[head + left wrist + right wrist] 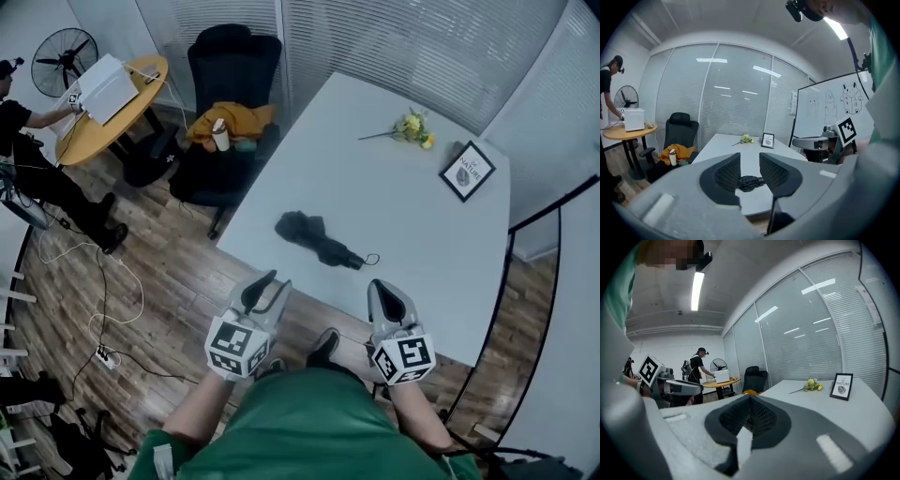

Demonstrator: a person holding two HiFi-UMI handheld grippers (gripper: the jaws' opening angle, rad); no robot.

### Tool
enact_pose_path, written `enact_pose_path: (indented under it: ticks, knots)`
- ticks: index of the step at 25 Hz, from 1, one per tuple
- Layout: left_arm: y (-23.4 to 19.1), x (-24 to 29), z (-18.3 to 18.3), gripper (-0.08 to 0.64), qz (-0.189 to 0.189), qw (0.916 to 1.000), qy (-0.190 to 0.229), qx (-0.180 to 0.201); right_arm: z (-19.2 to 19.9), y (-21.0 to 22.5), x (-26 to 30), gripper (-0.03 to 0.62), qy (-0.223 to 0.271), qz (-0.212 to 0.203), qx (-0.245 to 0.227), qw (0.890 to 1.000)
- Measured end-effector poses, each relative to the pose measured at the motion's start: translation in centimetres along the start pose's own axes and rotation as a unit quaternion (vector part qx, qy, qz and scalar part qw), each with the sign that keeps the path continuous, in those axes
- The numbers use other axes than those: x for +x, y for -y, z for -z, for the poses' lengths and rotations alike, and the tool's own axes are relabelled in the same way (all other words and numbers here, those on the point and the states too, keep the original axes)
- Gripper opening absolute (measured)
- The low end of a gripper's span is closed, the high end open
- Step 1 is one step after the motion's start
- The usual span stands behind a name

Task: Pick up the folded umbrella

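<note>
Umbrella (317,240), folded, lies near the front edge of the white table (394,178), at one o'clock from the left gripper (272,281). Its jaws stand apart, probably aimed to take it. The right gripper (389,291) is closed and empty.

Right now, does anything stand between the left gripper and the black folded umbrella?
Nothing visible does. The black folded umbrella lies alone on the pale grey table, seen straight through the open left gripper; the yellow flowers and framed picture sit beyond it.
</note>
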State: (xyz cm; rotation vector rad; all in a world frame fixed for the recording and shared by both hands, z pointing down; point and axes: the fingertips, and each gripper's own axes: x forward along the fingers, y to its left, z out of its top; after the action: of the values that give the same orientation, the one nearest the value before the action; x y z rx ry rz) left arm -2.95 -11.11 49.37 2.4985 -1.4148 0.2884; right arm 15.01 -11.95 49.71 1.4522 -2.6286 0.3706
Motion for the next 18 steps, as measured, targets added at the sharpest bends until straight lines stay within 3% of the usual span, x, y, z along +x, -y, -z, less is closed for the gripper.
enact_pose_path:
  ticks: [8,18]
  knots:
    - [1.8,5.1,-2.4,0.135,-0.014,0.9998,-0.002,0.013,-0.7,5.3,2.5,0.003,-0.014,-0.04,0.004,0.999]
    - [0.1,7.6,-0.3,0.135,-0.039,0.9981,-0.045,-0.013,3.2,6.7,9.6,0.039,-0.089,-0.126,-0.023,0.988]
